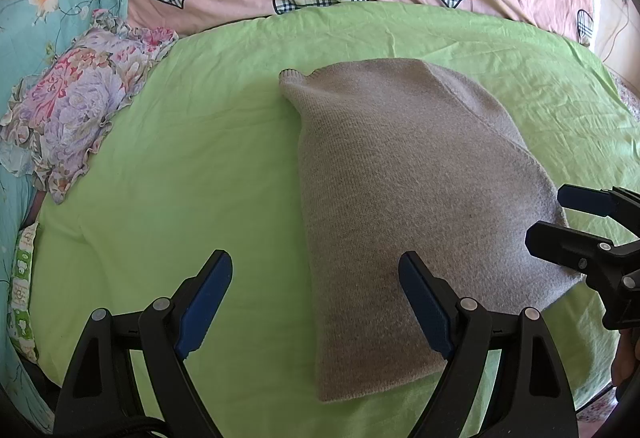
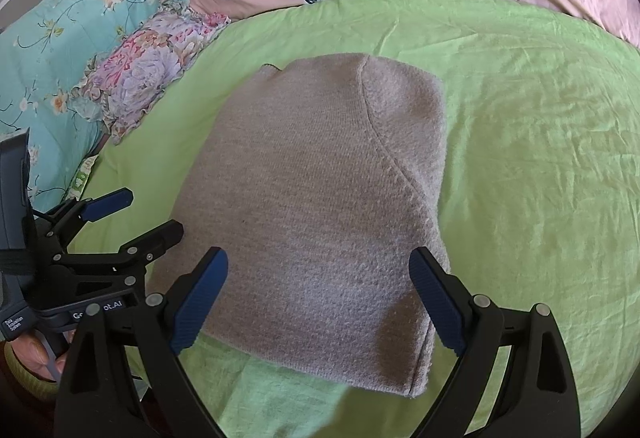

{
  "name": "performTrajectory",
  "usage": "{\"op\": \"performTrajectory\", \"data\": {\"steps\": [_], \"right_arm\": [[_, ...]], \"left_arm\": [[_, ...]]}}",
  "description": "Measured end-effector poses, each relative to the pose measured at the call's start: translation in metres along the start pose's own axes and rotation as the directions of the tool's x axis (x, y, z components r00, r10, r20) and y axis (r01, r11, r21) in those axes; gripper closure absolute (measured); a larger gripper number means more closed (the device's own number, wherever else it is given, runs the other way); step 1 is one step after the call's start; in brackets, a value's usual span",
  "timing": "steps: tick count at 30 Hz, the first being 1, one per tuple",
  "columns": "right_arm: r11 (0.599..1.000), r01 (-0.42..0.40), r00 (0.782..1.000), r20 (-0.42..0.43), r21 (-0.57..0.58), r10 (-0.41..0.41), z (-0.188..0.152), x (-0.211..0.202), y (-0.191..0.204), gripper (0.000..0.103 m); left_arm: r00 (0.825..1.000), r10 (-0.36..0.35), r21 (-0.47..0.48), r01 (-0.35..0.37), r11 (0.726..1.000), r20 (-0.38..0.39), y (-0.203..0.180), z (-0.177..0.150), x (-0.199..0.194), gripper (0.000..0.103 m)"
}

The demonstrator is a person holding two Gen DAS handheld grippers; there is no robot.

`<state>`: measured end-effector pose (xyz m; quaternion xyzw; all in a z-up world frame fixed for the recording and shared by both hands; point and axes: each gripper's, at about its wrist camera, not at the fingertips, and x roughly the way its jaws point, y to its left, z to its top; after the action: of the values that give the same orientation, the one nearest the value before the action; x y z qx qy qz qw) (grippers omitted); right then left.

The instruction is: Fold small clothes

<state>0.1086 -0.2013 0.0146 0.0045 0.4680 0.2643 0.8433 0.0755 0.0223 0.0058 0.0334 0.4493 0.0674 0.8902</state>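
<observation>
I am holding my left claw (image 1: 316, 302) and right claw (image 2: 320, 302) spread wide (pinching nothing) over the folded gray sweater (image 1: 416, 205) on the green sheet (image 1: 192, 157).

A grey knit garment (image 1: 404, 205), seemingly a sweater, lies folded into a compact rectangle, flat on the green sheet (image 1: 200, 141).

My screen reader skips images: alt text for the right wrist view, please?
A folded grey knit garment lies on a green sheet, with the open right gripper over its near edge. The left gripper, also open, is at left.
</observation>
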Motion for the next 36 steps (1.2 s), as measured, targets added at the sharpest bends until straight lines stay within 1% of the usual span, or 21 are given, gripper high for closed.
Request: {"op": "performTrajectory", "data": {"steps": [36], "right_arm": [[1.0, -0.002, 1.0, 0.007, -0.005, 0.002, -0.0021, 0.0, 0.0059, 0.011]], "left_arm": [[1.0, -0.006, -0.009, 0.006, 1.0, 0.006, -0.001, -0.0014, -0.0078, 0.017]]}}
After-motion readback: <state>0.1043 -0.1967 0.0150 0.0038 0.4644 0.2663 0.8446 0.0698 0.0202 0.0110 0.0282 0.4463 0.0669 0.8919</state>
